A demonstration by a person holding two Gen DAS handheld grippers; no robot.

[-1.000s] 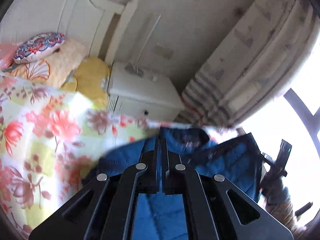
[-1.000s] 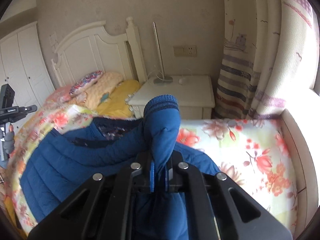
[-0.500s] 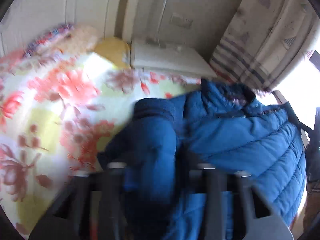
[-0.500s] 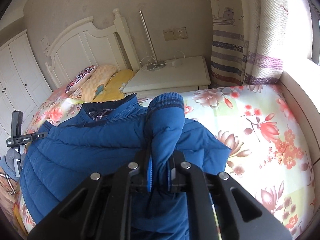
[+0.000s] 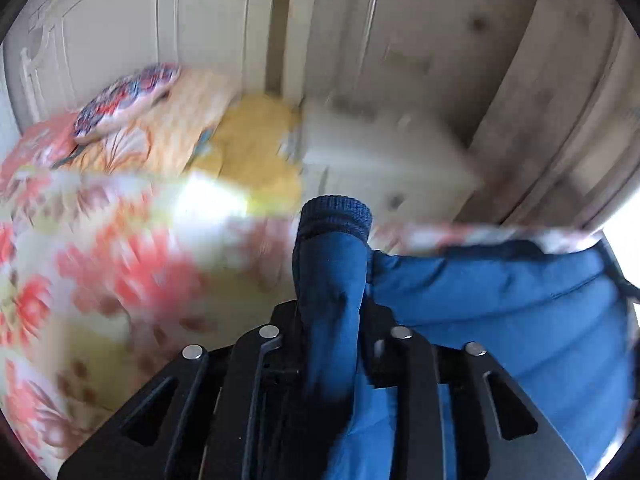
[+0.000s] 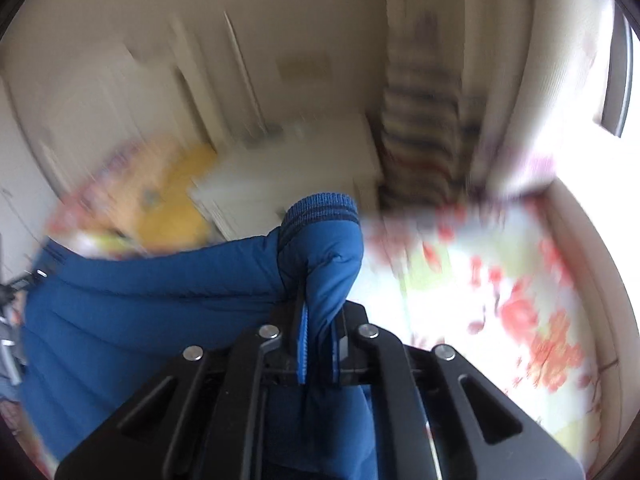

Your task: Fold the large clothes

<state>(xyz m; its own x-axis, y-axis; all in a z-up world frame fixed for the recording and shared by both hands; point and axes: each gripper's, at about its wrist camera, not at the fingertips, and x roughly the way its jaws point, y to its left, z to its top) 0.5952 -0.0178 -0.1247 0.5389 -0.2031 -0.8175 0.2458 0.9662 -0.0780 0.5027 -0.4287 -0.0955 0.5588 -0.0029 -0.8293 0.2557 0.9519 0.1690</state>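
A: Since a second ago both claws have dropped lower over the bed, and a sleeve that was not in the left claw's view now stands between its fingers.

B: Surface and room?

A: A bed under a floral quilt, pillows at a white headboard, a white nightstand beside it, a striped curtain by the window. Both views are blurred.

B: The garment?

A: A blue padded jacket lies on the quilt. In the left view its body spreads to the right; in the right view, to the left.

B: Orientation of the sleeves?

A: Each runs lengthwise up between the fingers, ribbed cuff pointing toward the headboard wall.

B: Claw states?

A: The left claw is opening, the left sleeve sitting loosely in the gap. The right claw is beginning to open yet still pinches the right sleeve.
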